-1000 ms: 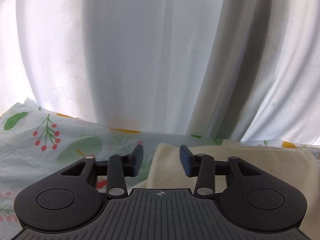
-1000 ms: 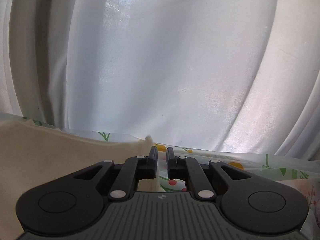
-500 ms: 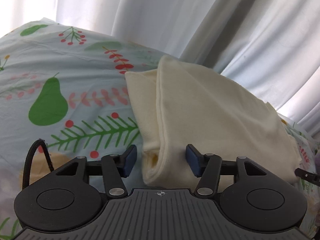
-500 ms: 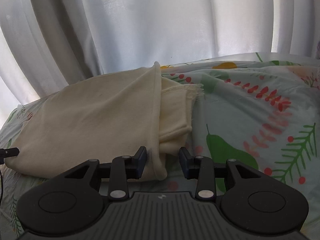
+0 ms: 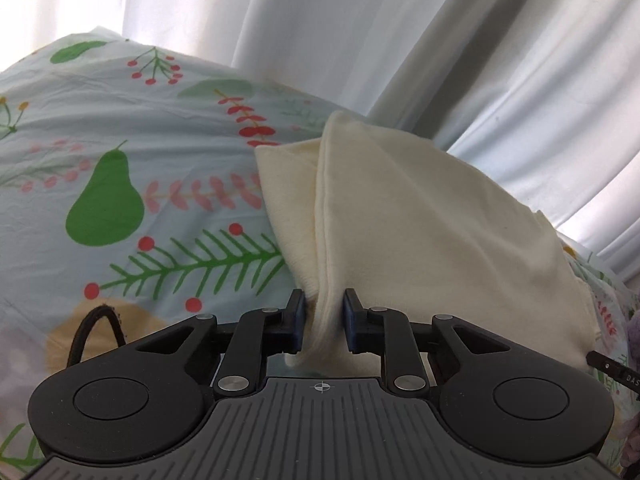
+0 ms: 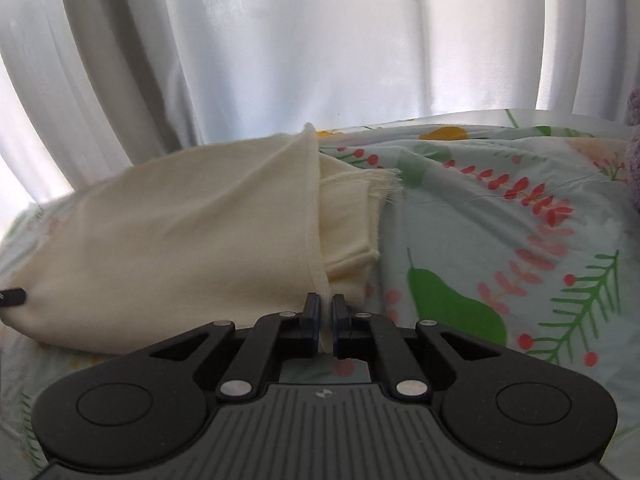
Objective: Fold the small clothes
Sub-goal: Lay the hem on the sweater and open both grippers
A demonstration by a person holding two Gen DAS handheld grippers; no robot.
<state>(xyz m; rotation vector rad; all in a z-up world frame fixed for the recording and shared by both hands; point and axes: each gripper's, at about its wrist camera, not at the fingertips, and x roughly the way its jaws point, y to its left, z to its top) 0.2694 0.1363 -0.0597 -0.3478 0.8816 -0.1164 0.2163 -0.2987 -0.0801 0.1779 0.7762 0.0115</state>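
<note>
A cream garment (image 5: 420, 220), folded over on itself, lies on a floral bed sheet (image 5: 140, 140). My left gripper (image 5: 323, 304) has its jaws closing on the garment's near left corner, and the bunched cloth fills the gap between the blue pads. In the right wrist view the same cream garment (image 6: 180, 232) stretches to the left, with a frayed under-layer beside its hemmed edge. My right gripper (image 6: 326, 304) is shut on that hemmed corner, a thin strip of cloth pinched between the pads.
A white curtain (image 5: 360, 40) hangs right behind the bed. A black cable loop (image 5: 92, 320) lies on the sheet at the left. Something purple and fuzzy (image 6: 634, 152) shows at the far right edge. The patterned sheet (image 6: 500, 240) spreads out to the right.
Both views tipped down from the curtain to the bed. Both grippers came to the garment's near corners and closed on the cloth, the right fully, the left narrowing around a thicker bunch.
</note>
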